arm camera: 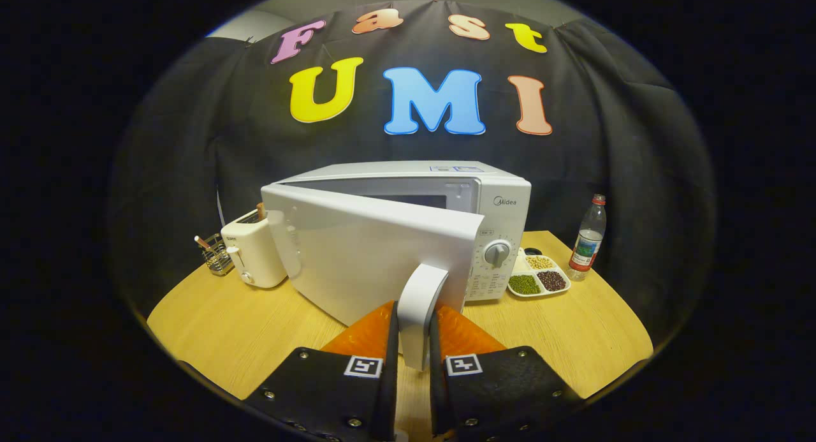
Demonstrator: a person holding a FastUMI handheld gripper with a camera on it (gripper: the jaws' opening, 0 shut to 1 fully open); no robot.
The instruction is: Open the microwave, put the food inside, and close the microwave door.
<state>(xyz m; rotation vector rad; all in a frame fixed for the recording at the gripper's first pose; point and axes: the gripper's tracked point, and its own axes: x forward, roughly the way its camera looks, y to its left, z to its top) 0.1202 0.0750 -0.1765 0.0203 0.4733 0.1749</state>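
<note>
Jaws clamped on white plastic door handle (421,302) of white microwave (408,231), door part open; best swing along hinge arc, steady grip, no twisting.

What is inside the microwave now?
The gripper is shut on the door handle, and the door is partly open. Through the gap, part of the microwave cavity looks bare; the door covers the rest, so food there cannot be ruled out.
</note>
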